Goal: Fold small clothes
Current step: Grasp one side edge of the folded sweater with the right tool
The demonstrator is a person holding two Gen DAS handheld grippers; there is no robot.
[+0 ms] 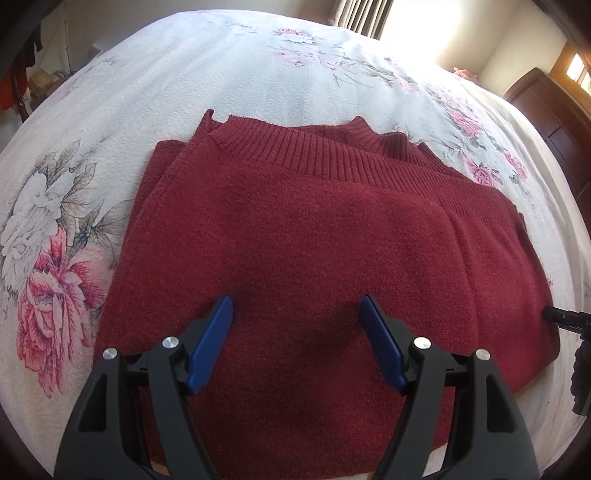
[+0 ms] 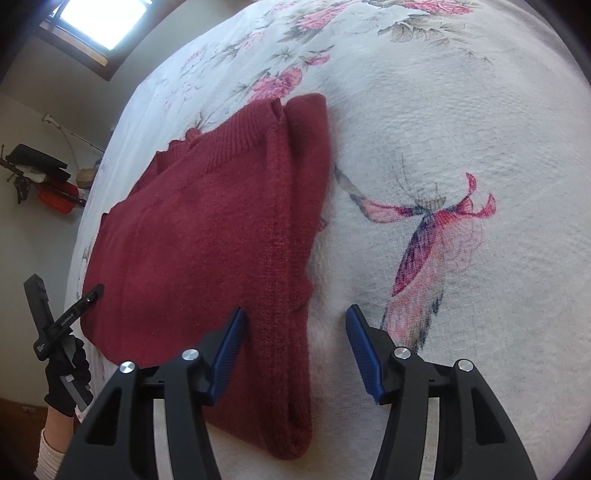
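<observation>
Bedspread [image 1: 258,74]: sweater [image 1: 295,240] under parted left gripper [image 1: 295,314].

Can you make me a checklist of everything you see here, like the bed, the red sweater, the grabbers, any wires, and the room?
Surface: floral bedspread, white with pink flowers.
Job's things: red sweater, folded in layers, ribbed collar at the far end.
Clutter: nothing seen on the bed.
Grippers: left gripper open above the sweater; right gripper open over its edge.
Cables: nothing seen.
Surroundings: bright window, curtain, dark wooden furniture, wall shelf with items.
</observation>
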